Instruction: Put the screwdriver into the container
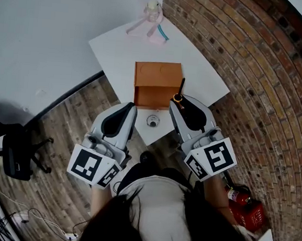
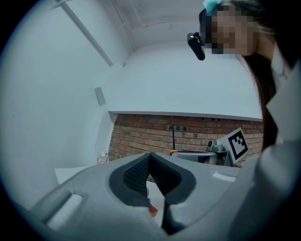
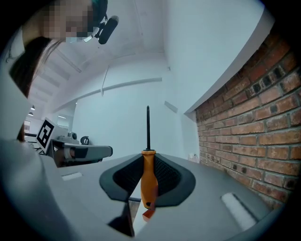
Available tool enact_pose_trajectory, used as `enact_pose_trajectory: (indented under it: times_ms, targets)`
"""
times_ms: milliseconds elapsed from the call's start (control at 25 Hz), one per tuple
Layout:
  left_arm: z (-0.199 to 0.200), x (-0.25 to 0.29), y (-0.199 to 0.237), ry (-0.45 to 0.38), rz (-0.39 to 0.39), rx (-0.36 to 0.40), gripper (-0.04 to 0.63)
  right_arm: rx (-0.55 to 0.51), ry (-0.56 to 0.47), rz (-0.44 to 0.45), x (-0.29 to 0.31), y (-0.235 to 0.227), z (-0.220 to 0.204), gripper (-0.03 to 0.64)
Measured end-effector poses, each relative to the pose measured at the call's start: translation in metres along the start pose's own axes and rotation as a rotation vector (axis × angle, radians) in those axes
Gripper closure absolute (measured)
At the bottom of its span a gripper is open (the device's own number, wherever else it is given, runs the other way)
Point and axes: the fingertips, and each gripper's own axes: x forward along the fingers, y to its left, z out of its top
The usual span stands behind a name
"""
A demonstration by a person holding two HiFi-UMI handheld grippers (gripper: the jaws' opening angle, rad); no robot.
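An open orange box [image 1: 157,84], the container, stands in the middle of the white table [image 1: 207,75]. My right gripper [image 1: 178,102] is shut on the orange handle of the screwdriver [image 1: 180,91], just right of the box's front corner. In the right gripper view the screwdriver [image 3: 149,181] stands upright between the pads, black shaft pointing up. My left gripper [image 1: 129,109] hovers at the table's near edge, left of the box's front. In its own view the left gripper [image 2: 150,162] has its pads meeting, with nothing between them.
A small bottle [image 1: 153,10] and a pink cloth [image 1: 147,30] lie at the table's far end. A small round object [image 1: 152,121] sits near the front edge. A brick wall [image 1: 261,64] runs along the right; a black chair [image 1: 17,153] and red extinguishers [image 1: 241,200] stand on the floor.
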Motion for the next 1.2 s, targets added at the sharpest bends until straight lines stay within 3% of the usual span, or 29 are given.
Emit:
enact_pose_trajectory:
  times_ms: [320, 680, 1200]
  targets:
    - [0.004, 0.005, 0.02, -0.012, 0.015, -0.013, 0.595, -0.025, 0.044, -0.007, 0.016, -0.01, -0.011, 0.54]
    - [0.005, 0.015, 0.034, -0.014, 0.083, -0.008, 0.595, -0.034, 0.083, 0.027, 0.032, -0.032, -0.023, 0.541]
    - [0.008, 0.042, 0.047, -0.035, 0.231, -0.002, 0.595, -0.058, 0.194, 0.152, 0.062, -0.07, -0.062, 0.541]
